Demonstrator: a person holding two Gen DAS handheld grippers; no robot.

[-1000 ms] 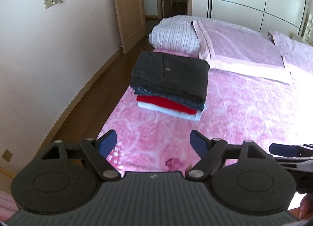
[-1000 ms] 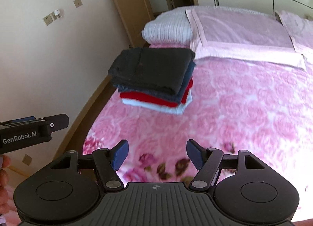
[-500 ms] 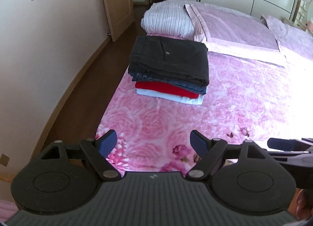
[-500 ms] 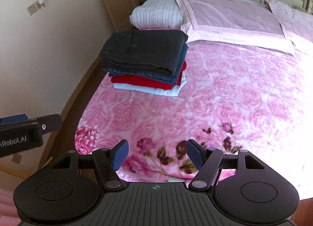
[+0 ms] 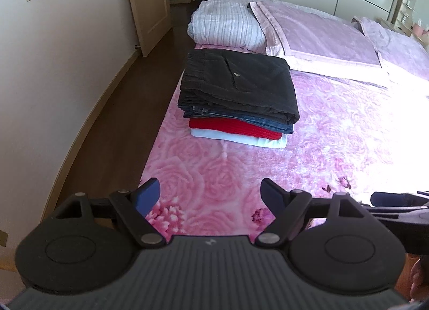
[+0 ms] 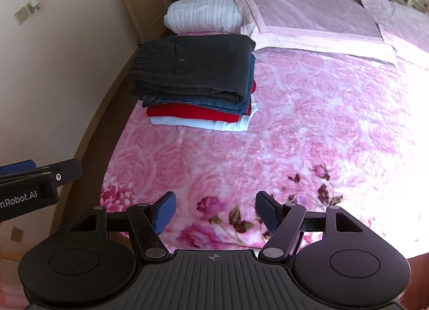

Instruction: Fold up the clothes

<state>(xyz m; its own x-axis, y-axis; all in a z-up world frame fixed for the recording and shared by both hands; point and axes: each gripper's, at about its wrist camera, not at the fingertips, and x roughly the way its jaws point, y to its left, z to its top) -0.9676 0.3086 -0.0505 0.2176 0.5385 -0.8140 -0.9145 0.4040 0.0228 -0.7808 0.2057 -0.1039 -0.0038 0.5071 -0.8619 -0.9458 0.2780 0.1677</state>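
Left wrist view takes in, from left to right, a cream wall (image 5: 53,73), a dark wooden floor (image 5: 128,111) and the pink rose-patterned bed cover (image 5: 214,175), over which the left claw (image 5: 210,196) hovers with its blue pads (image 5: 147,194) spread wide and nothing between them. Further up the bed, near its left edge, sits the neat stack of folded clothes (image 5: 238,98): dark grey trousers on top, then blue denim, a red knit and a white garment at the bottom, just in front of a white ribbed folded quilt (image 5: 228,25) and beside a pale lilac pillow (image 5: 316,33). Right wrist view shows the same stack (image 6: 195,81) to the left and the right claw (image 6: 214,212) also gaping and empty above the flowered foot of the cover. No loose garment shows, so the folding looks done or between items. Next move, I judge, calls for finding another unfolded piece outside these views, or else stopping
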